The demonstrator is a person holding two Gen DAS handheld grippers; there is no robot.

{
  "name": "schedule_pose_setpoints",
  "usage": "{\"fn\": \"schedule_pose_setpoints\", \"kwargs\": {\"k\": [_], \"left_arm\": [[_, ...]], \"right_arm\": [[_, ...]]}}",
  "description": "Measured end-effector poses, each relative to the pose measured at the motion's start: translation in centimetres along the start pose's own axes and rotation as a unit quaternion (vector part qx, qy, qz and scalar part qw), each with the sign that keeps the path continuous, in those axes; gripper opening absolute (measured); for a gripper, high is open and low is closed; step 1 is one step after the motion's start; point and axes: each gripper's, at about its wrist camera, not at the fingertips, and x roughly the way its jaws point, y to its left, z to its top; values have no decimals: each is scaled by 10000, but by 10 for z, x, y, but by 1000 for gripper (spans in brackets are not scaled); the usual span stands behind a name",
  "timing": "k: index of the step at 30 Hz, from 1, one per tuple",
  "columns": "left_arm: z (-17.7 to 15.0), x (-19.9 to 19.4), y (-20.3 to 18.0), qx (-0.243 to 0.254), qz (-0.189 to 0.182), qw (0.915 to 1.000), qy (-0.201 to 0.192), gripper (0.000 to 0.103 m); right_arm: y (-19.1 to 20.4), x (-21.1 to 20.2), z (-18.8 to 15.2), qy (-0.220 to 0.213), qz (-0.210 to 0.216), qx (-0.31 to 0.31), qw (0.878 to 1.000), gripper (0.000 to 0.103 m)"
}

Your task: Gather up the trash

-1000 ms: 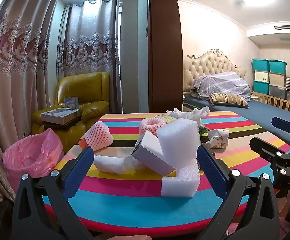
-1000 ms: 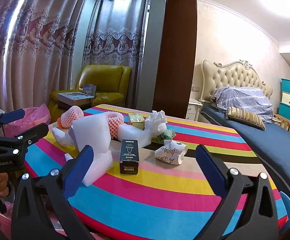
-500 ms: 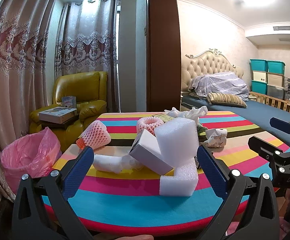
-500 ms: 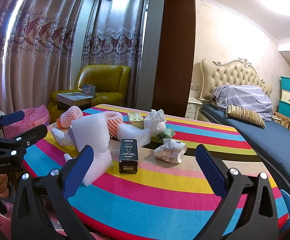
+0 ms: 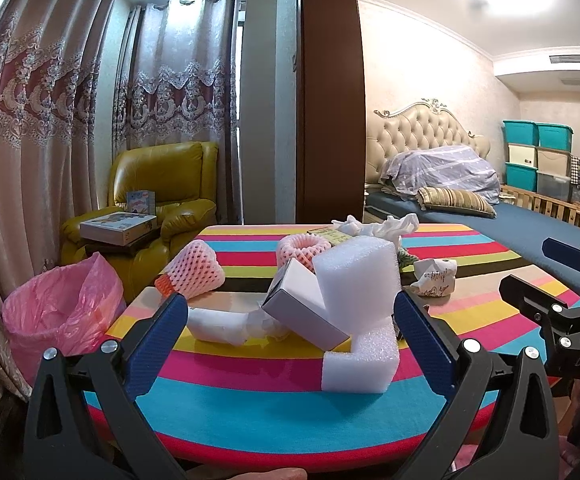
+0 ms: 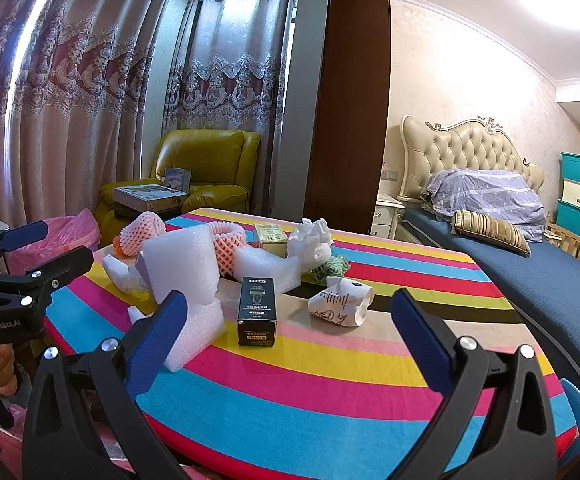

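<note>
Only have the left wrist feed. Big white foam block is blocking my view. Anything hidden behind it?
Observer: Yes. A black carton stands upright on the striped table, just right of the foam block.
Operator: What is the right gripper lined up on?
Observer: The right gripper is open, and its fingers frame the black carton and a crumpled paper cup. It touches neither.
</note>
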Motion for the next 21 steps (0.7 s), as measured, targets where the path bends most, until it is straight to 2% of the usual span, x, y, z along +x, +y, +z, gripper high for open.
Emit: {"fn": "schedule_pose_setpoints", "kwargs": {"k": [21], "left_arm": [[2, -2, 0, -13, -21, 10000, -39, 97]], "right_arm": [[0, 0, 0, -5, 3, 1, 10000, 99]]}}
